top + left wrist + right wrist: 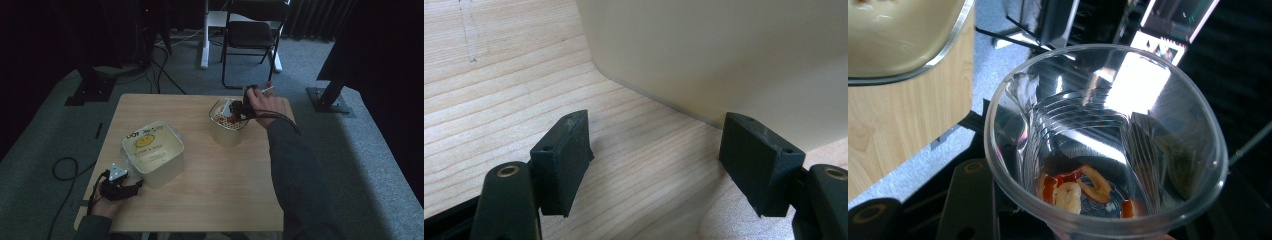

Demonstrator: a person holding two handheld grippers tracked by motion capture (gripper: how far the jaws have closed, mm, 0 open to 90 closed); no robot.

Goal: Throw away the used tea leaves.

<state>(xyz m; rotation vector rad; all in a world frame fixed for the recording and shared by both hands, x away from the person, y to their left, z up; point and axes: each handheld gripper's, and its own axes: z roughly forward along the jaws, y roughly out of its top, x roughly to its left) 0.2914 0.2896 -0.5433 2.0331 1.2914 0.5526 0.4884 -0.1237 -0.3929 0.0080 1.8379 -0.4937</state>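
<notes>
Cream plastic marks the left of the scene: our left gripper point(120, 184) rests on the wooden table point(225, 200) at the near corner of the square cream tub point(154, 152), and in the left gripper view its jaws stand wide apart with bare wood between them, the tub's wall point(724, 55) just ahead and grazing the right-hand jaw at most, not clamped. Moving rightward across the table, we come to the round cream container point(229, 131), which stands well apart from the tub and already holds reddish and pale pieces. Over its far rim our right gripper point(240, 111) holds a clear plastic cup point(1108, 145), tipped so that its mouth faces the camera riding on that gripper; the jaws are closed on the cup's sides about halfway, a grip rather than an empty gape. A few orange and white snack pieces point(1078, 190) lie at the cup's bottom. We judge the coming move turns on this: the cup's long axis tilts down toward the round container directly below it, so the right hand, much the nearer, needs only to tip further for the remaining pieces to slide out, while the left hand can steady nothing but the distant tub.
</notes>
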